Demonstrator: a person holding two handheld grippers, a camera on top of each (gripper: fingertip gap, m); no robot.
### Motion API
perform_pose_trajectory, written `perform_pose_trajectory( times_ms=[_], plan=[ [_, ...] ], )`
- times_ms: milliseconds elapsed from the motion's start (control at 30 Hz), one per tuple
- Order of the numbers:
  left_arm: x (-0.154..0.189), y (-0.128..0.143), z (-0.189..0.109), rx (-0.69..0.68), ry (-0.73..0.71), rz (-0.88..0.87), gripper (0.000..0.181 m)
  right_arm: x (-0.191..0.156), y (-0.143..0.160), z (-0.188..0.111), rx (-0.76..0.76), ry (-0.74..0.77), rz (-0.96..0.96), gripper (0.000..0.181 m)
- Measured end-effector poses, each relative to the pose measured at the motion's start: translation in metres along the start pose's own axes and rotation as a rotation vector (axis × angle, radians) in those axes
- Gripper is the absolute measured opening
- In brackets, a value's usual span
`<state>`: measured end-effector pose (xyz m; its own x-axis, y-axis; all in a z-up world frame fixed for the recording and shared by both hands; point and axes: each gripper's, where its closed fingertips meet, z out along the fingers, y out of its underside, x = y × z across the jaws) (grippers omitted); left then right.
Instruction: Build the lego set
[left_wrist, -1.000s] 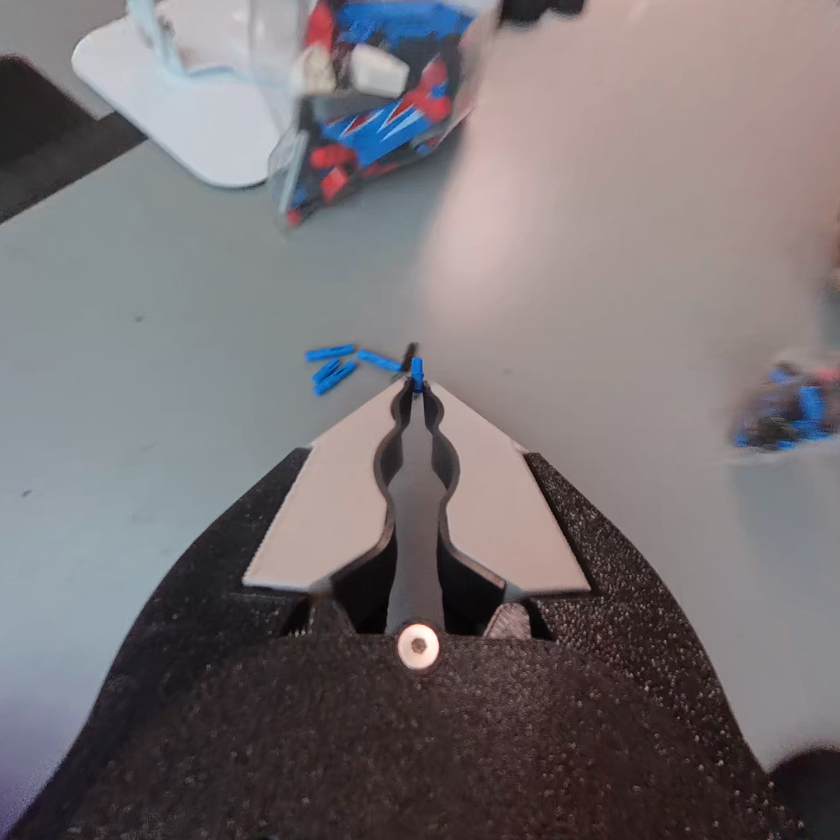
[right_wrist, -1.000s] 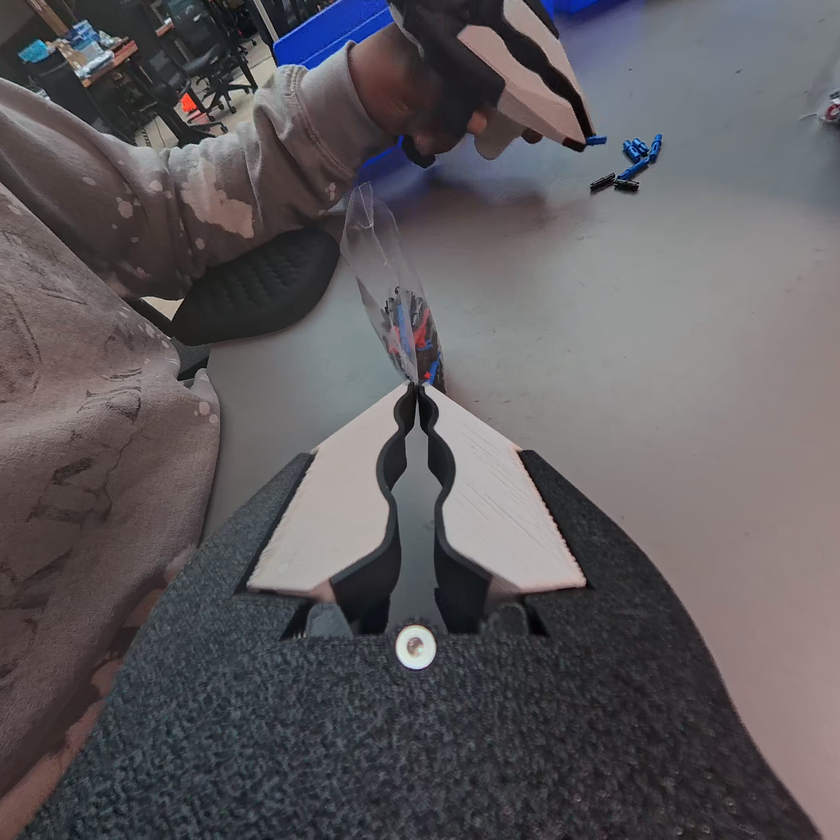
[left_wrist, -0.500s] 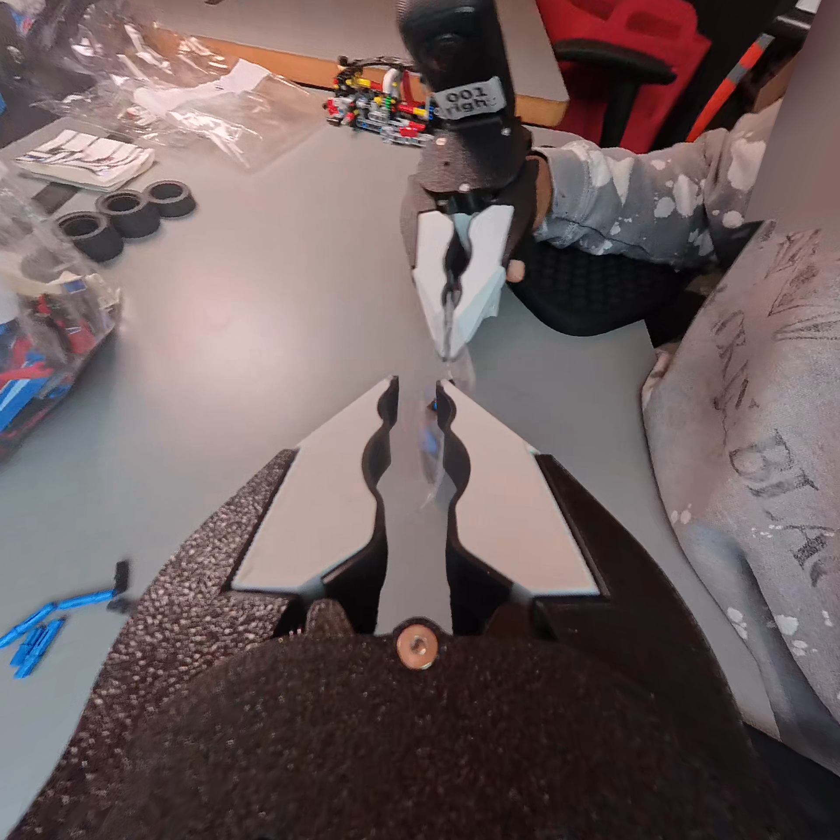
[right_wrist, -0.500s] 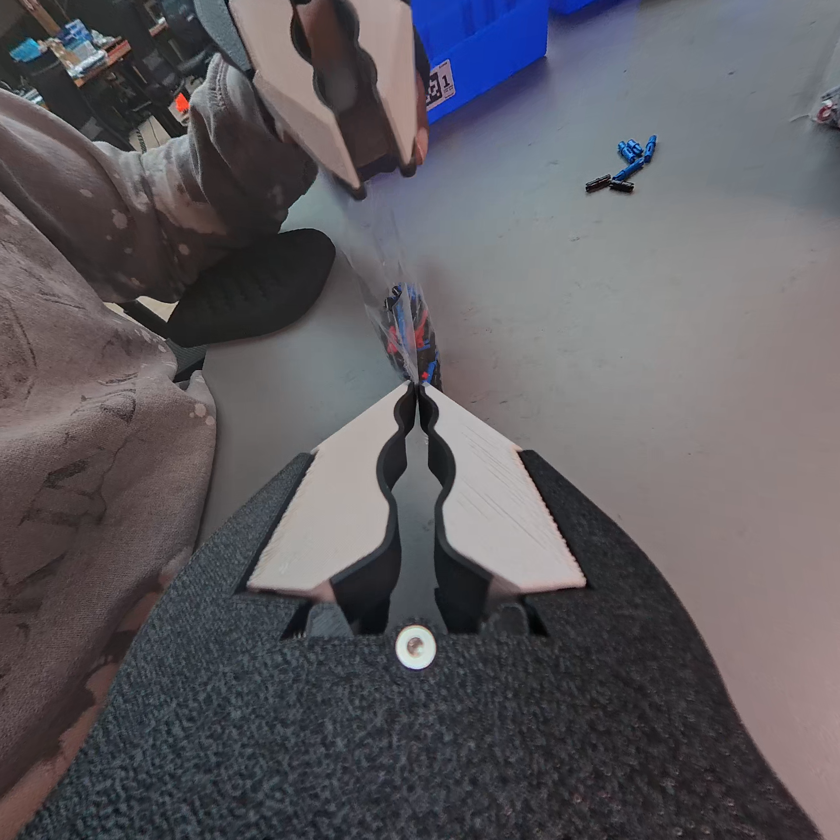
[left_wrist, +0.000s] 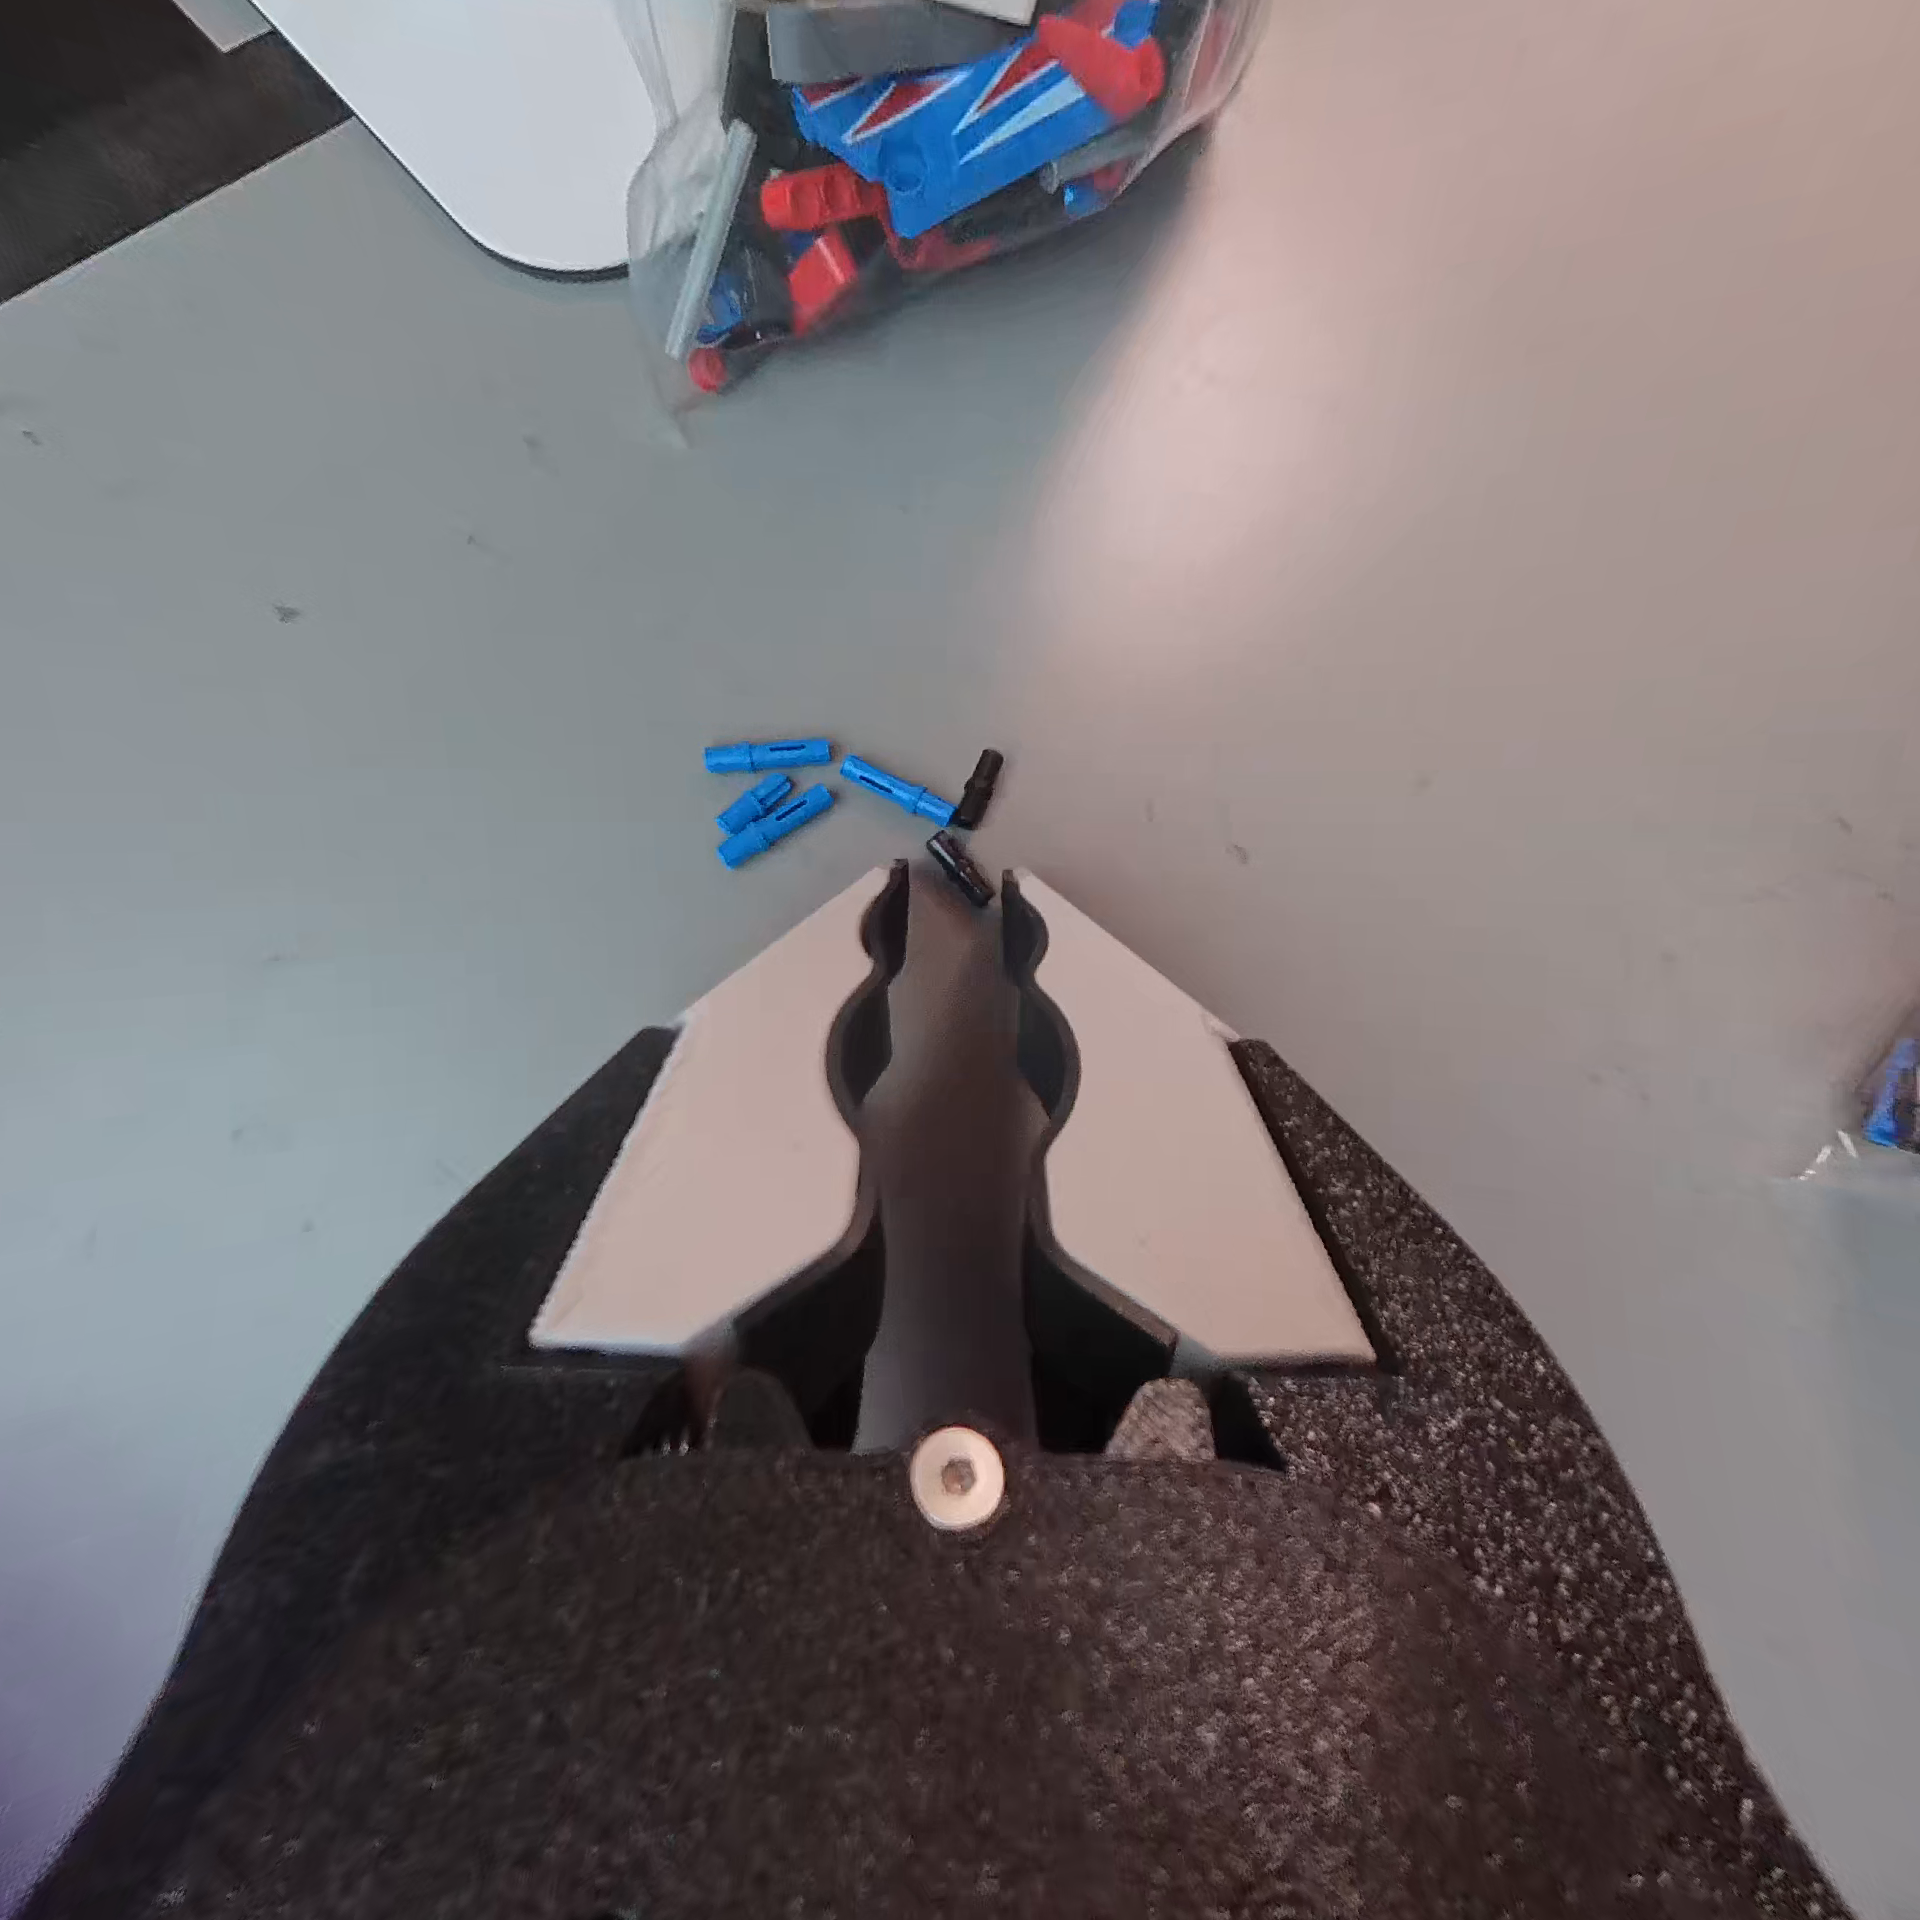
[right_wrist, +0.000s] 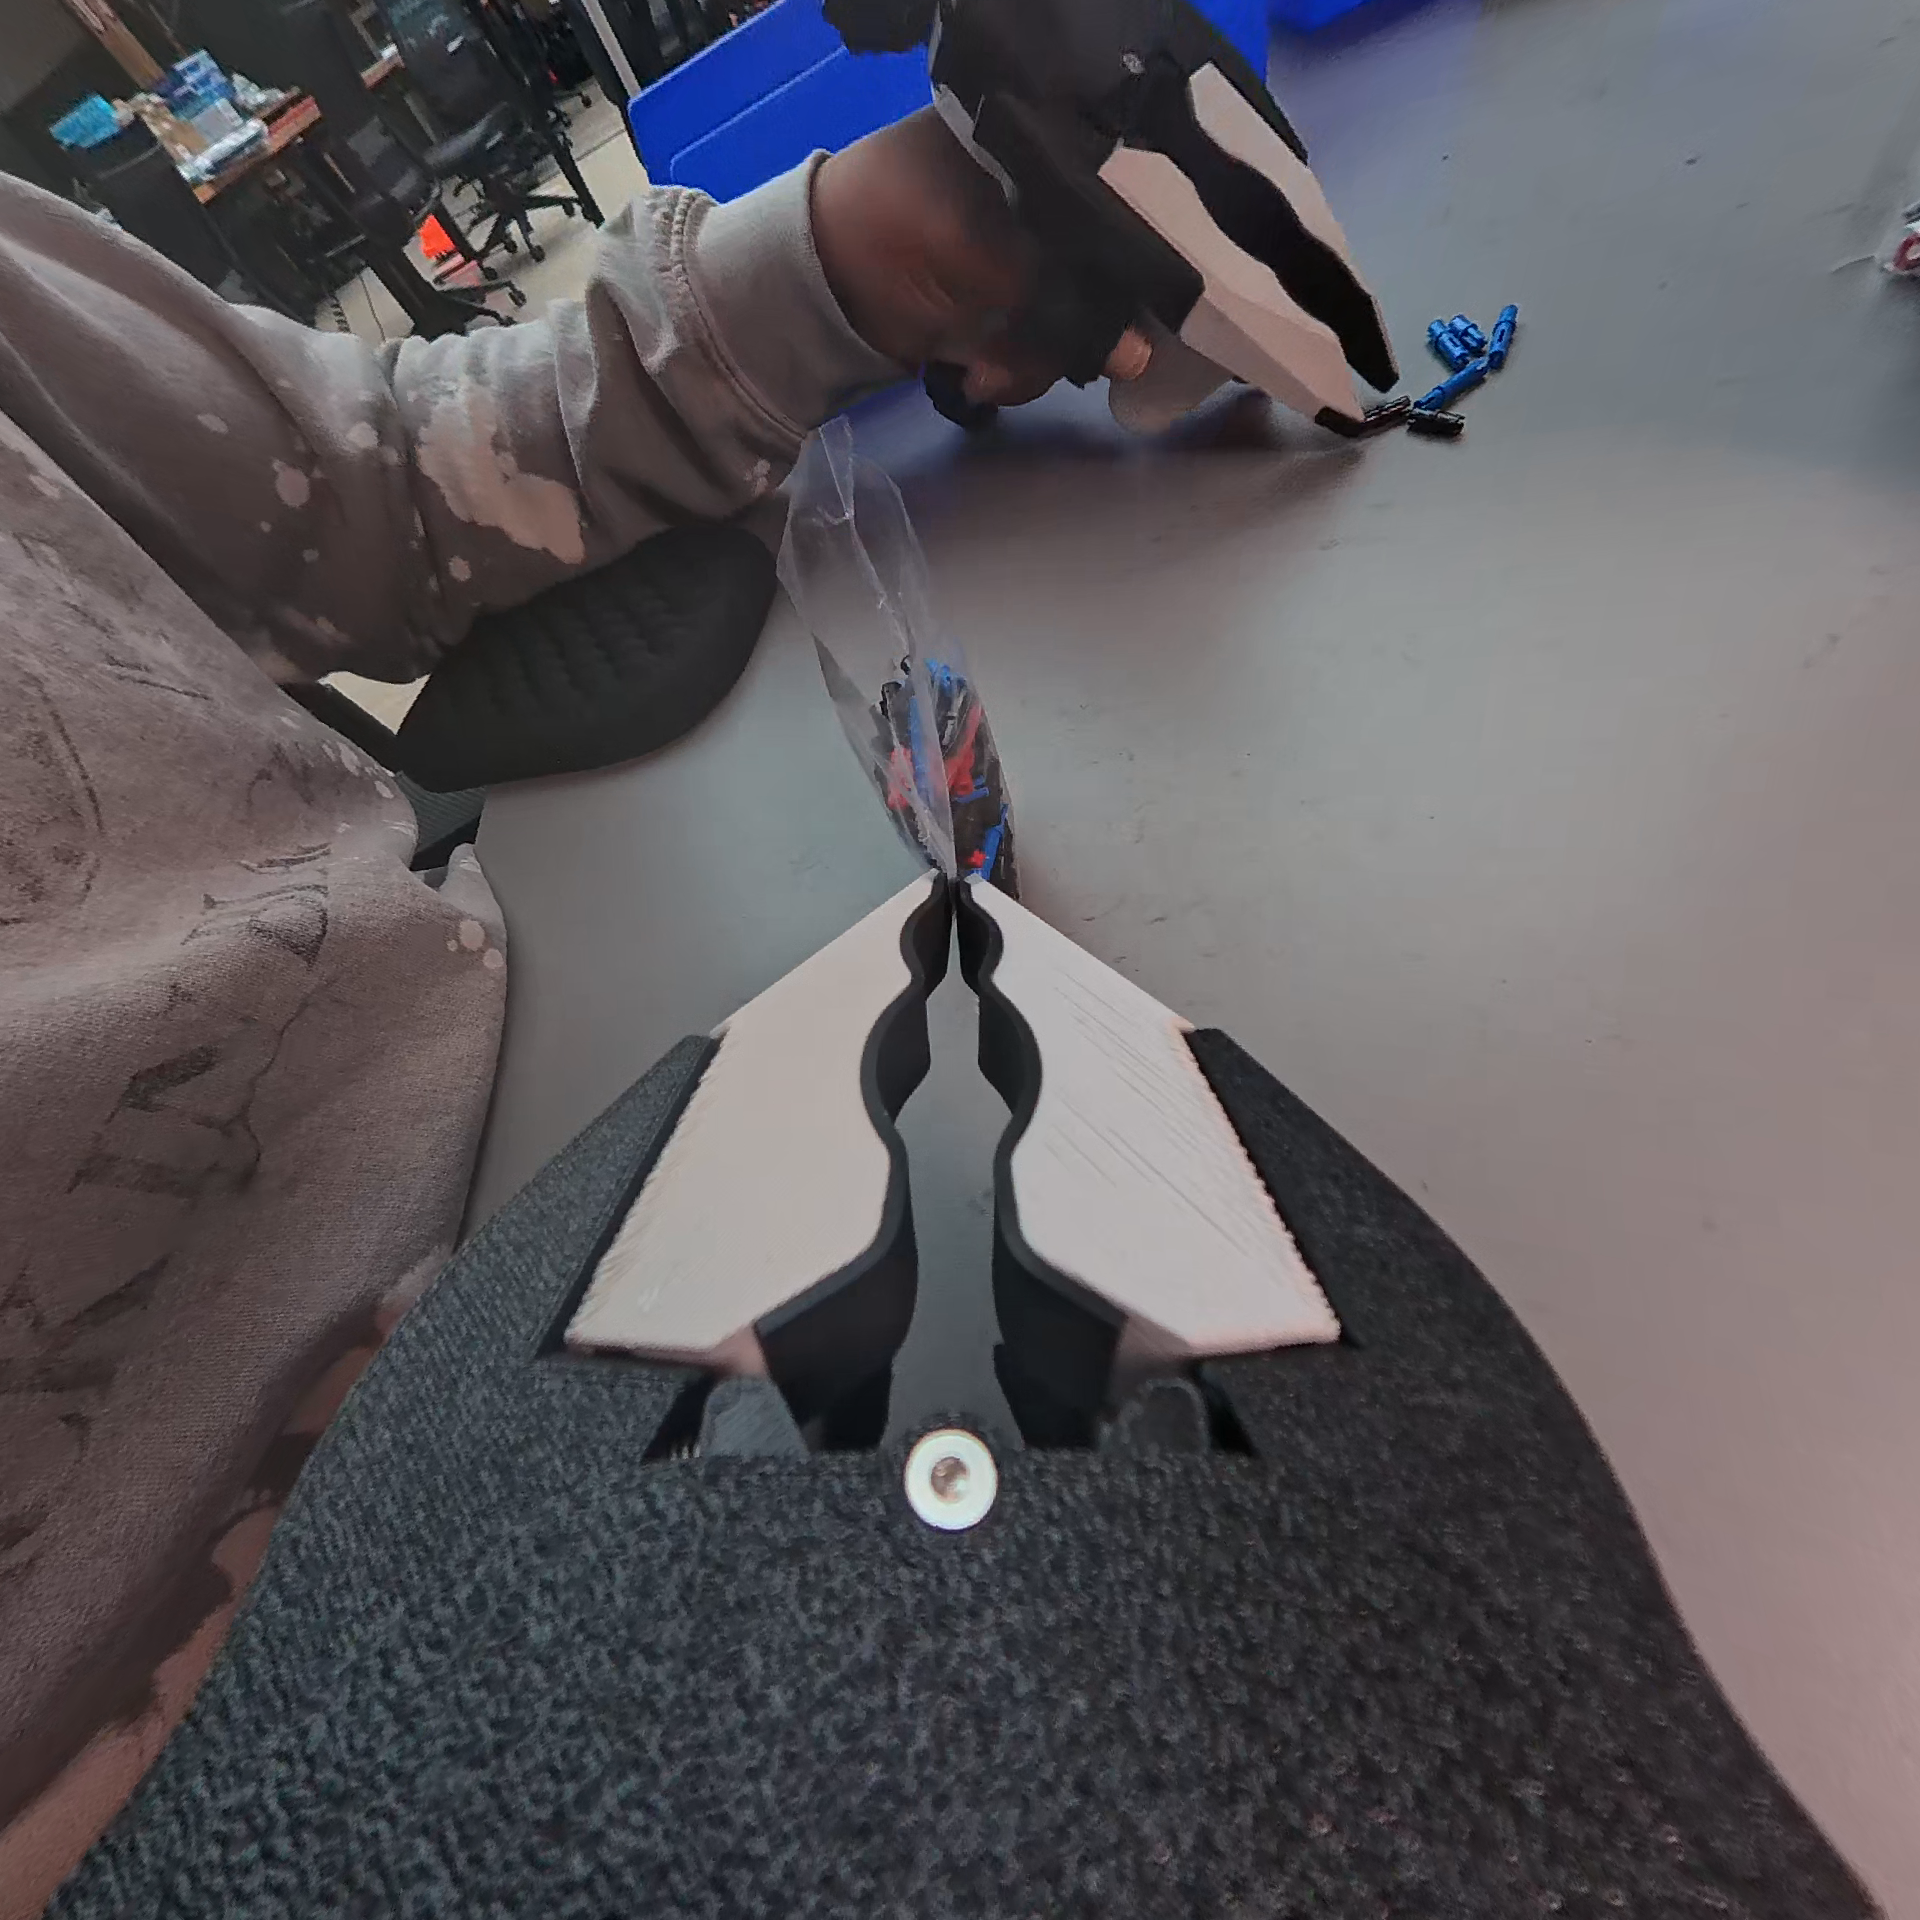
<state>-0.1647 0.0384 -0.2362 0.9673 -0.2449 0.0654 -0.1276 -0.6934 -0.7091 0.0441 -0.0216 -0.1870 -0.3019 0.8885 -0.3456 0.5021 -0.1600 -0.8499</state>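
Probably the black pin (left_wrist: 959, 870), small, stiff and smooth, will roll or skid unless pinched squarely across its middle; it lies on the grey worktop (left_wrist: 416, 623) beside the blue pins (left_wrist: 774, 798). Left tongs (left_wrist: 954, 878) stand slightly open, empty, tips astride it, while right tongs (right_wrist: 954, 881) pinch a limp parts bag (right_wrist: 914, 717).
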Motion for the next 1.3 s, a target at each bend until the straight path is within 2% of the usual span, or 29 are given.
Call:
perform_pose_trajectory(
  times_ms=[33, 67, 200, 300, 400, 500, 600, 667, 733, 767, 833, 900, 967, 1033, 1100, 1300],
  plan=[
    [-0.002, 0.002, 0.002, -0.016, -0.018, 0.022, 0.015, 0.0, 0.0, 0.0, 0.0, 0.0, 0.0, 0.0],
    [-0.002, 0.001, 0.002, -0.015, -0.025, 0.037, 0.005, 0.0, 0.0, 0.0, 0.001, -0.001, 0.0, 0.0],
    [0.002, -0.002, -0.008, 0.005, -0.007, 0.075, 0.004, 0.0, 0.0, 0.0, 0.001, -0.003, 0.001, 0.0],
    [0.046, -0.031, -0.037, 0.159, 0.203, 0.095, 0.004, 0.0, 0.0, 0.0, -0.001, -0.002, 0.001, 0.0],
    [0.118, -0.052, -0.077, 0.276, 0.468, 0.225, 0.004, 0.0, 0.0, 0.0, -0.001, -0.001, 0.003, 0.0],
    [0.171, -0.049, -0.095, 0.252, 0.59, 0.358, 0.004, 0.0, 0.0, 0.001, -0.002, 0.003, 0.002, 0.0],
    [0.193, -0.034, -0.089, 0.176, 0.62, 0.438, 0.015, 0.0, 0.0, 0.001, -0.002, 0.006, -0.001, 0.0],
    [0.187, -0.033, -0.084, 0.177, 0.598, 0.436, 0.018, 0.0, 0.0, 0.001, -0.002, 0.009, -0.004, 0.0],
    [0.167, -0.042, -0.081, 0.209, 0.571, 0.339, 0.018, 0.0, 0.0, 0.001, -0.002, 0.009, -0.006, 0.0],
    [0.148, -0.047, -0.076, 0.229, 0.517, 0.285, 0.018, -0.001, 0.0, 0.001, -0.003, 0.008, -0.006, 0.0],
    [0.09, -0.049, -0.055, 0.224, 0.313, 0.164, 0.02, -0.001, 0.001, 0.002, -0.006, 0.005, -0.006, 0.0],
    [0.031, -0.037, -0.033, 0.175, 0.105, 0.107, 0.022, -0.001, 0.001, 0.002, -0.008, 0.001, -0.005, 0.0],
    [-0.005, -0.021, -0.017, 0.097, -0.001, 0.087, 0.029, -0.001, 0.001, 0.002, -0.007, -0.001, -0.003, 0.0],
    [-0.017, -0.017, -0.008, 0.074, -0.01, 0.093, 0.032, -0.001, 0.001, 0.001, -0.005, -0.002, -0.001, 0.0],
    [-0.02, -0.016, 0.0, 0.042, 0.021, 0.091, 0.041, -0.001, 0.0, 0.001, -0.003, -0.002, 0.003, 0.0],
    [-0.027, -0.018, 0.018, -0.008, 0.087, 0.186, 0.048, 0.001, 0.0, 0.001, 0.001, -0.005, 0.018, 0.0]
  ],
)
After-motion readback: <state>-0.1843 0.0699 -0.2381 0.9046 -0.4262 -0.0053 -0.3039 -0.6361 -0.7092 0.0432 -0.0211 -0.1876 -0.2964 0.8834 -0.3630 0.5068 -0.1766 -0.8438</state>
